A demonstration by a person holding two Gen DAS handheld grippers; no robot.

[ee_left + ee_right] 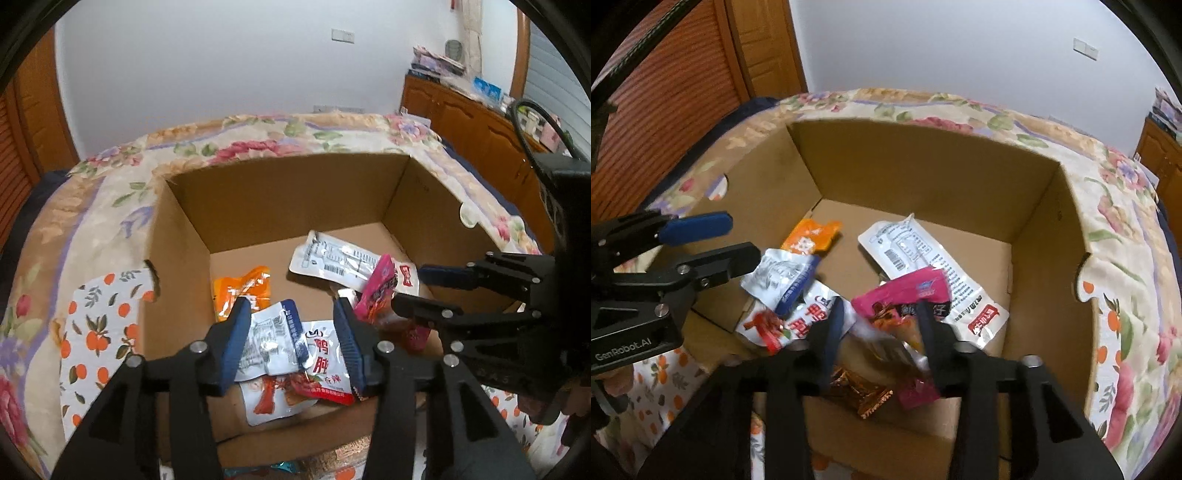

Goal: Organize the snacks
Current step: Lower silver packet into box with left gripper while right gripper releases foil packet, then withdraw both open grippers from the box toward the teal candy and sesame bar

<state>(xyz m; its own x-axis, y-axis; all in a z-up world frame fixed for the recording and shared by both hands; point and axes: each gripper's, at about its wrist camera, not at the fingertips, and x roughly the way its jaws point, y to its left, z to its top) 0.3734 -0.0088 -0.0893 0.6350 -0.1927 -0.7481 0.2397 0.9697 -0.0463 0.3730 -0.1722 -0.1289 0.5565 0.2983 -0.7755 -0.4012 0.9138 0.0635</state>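
An open cardboard box [280,192] [923,158] sits on a bed. On its floor lie an orange packet [243,288] [812,240] and a long white packet [332,258] [923,262]. My left gripper [291,314] [735,240] hangs open over the near left corner. A silver-blue packet [273,339] [783,277] and a white-red packet [325,362] [809,317] lie loose between its jaws. My right gripper [881,314] [424,291] is open beside it. A pink packet [905,295] [376,291], blurred at its lower end, sits between those jaws with no pad pressing on it.
A floral quilt [110,206] and an orange-print cloth [99,332] surround the box. A copper-coloured wrapper [860,391] lies by the near wall. A wooden cabinet [472,122] stands at the right. Slatted wooden doors [676,96] are at the left.
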